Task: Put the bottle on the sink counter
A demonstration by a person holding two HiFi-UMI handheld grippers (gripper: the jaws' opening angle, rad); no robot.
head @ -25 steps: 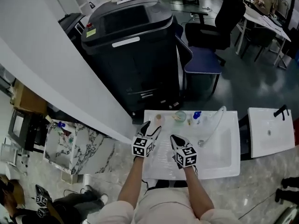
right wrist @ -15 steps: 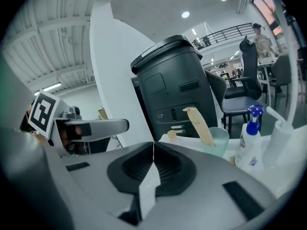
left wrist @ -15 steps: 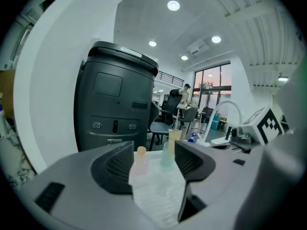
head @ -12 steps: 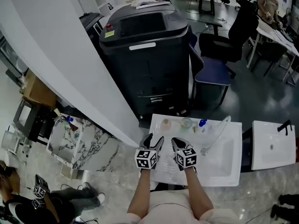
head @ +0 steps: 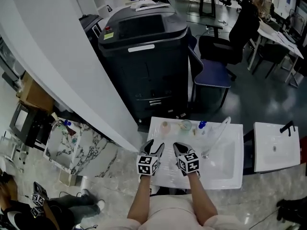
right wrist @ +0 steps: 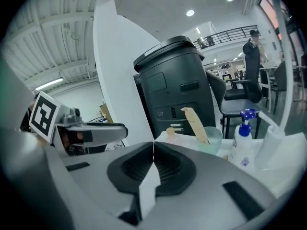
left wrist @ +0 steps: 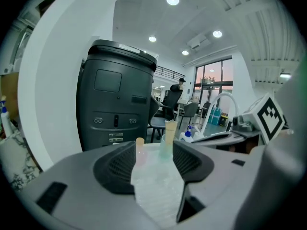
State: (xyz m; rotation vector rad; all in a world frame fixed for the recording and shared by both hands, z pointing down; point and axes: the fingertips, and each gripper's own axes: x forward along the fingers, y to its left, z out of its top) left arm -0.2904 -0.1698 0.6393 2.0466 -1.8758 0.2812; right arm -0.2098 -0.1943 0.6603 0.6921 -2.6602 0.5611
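Observation:
A small pinkish bottle (head: 165, 125) with a tan cap stands at the back of the white sink counter (head: 165, 176); it also shows as the bottle (left wrist: 139, 151) in the left gripper view. My left gripper (head: 156, 146) hovers over the counter's front left. Its jaws are apart and closing, with nothing between them, and that gripper (left wrist: 153, 152) points at the bottle. My right gripper (head: 178, 147) is beside it, shut and empty, its jaws meeting in the right gripper view (right wrist: 153, 150). A blue-capped spray bottle (right wrist: 243, 140) stands at the back right.
A pale green cup (head: 186, 125) with a wooden stick (right wrist: 195, 123) stands between the two bottles. A curved faucet (head: 217, 132) arches over the basin (head: 228, 155) on the right. A large black machine (head: 144, 47) stands behind the counter. A second sink (head: 276, 145) is further right.
The head view has shifted a little, so the counter sits slightly lower left in the frame. Both grippers keep their place over the counter's front.

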